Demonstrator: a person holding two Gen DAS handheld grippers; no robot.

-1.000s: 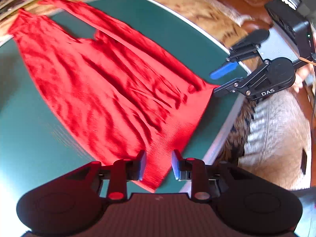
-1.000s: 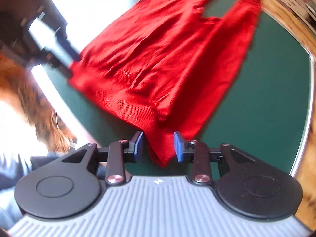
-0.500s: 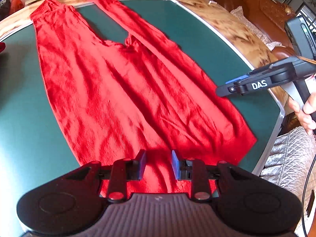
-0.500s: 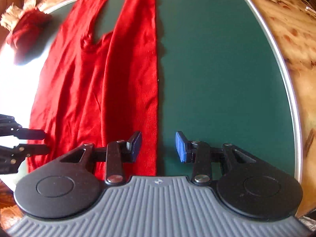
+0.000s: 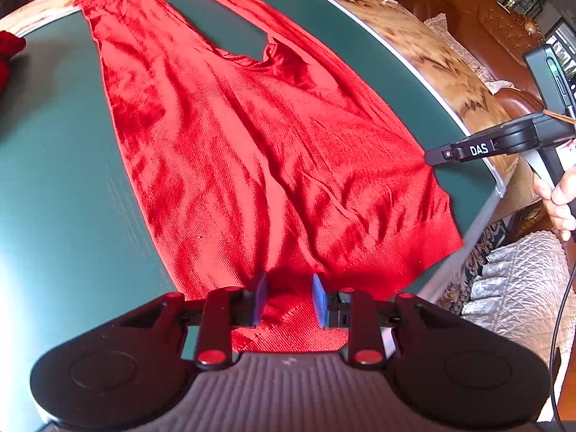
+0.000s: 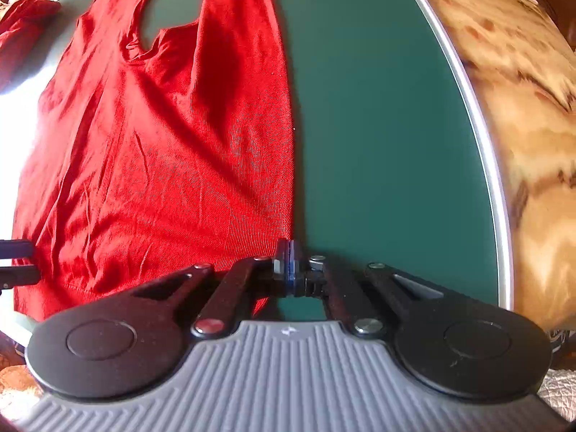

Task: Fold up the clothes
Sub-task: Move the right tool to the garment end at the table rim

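**Red garment laid flat; right claw clamped at its hem corner**

The red knitted sleeveless garment (image 5: 252,144) lies spread on the green-topped bench with a pale metal rim (image 5: 54,180). Its two shoulder straps point to the far side of the bench and its hem lies along the near edge. All places below are given relative to this garment.

Left claw (image 5: 288,300): the two blue-padded fingers (image 5: 260,298) stand apart, above the middle of the hem. Red fabric shows in the gap between them and under them. The pictures do not show the pads pressing on the cloth.

Right claw (image 6: 288,266): the fingers are closed together at the garment's near right hem corner, where the side edge meets the hem. The fabric edge runs up to the closed pads, and the pads appear clamped on it. In the left wrist view this claw reaches in from the right side of the garment, with the white letters "DAS" on its black finger, and a person's hand (image 5: 558,198) holds its handle.

Surroundings: a second crumpled red cloth (image 6: 25,21) lies beyond the left side of the garment, near the far left rim. A light burl-wood surface (image 6: 522,90) borders the bench to the right of the garment. A grey quilted fabric (image 5: 518,288) lies below the bench's edge, near the right hem corner.
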